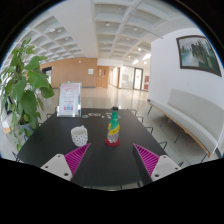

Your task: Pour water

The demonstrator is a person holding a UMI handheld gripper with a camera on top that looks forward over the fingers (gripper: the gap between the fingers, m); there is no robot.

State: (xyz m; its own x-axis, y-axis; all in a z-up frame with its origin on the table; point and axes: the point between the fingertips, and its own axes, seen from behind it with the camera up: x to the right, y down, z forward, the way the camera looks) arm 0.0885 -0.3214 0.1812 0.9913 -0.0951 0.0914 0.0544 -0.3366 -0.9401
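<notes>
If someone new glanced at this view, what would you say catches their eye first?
Most likely the green bottle with its red cap, upright on the dark table just ahead of the open tongs, between their pink pads. To its left stands a clear patterned glass, apart from the bottle. Beyond it a small sign and a leafy plant fill the table's far left side.

A slim plastic bottle (114, 127) wore a green, yellow and red label under a dark cap. The faceted glass tumbler (79, 135) looked clear-white on the black tabletop (100, 160). Pads (76, 157) showed magenta.
</notes>
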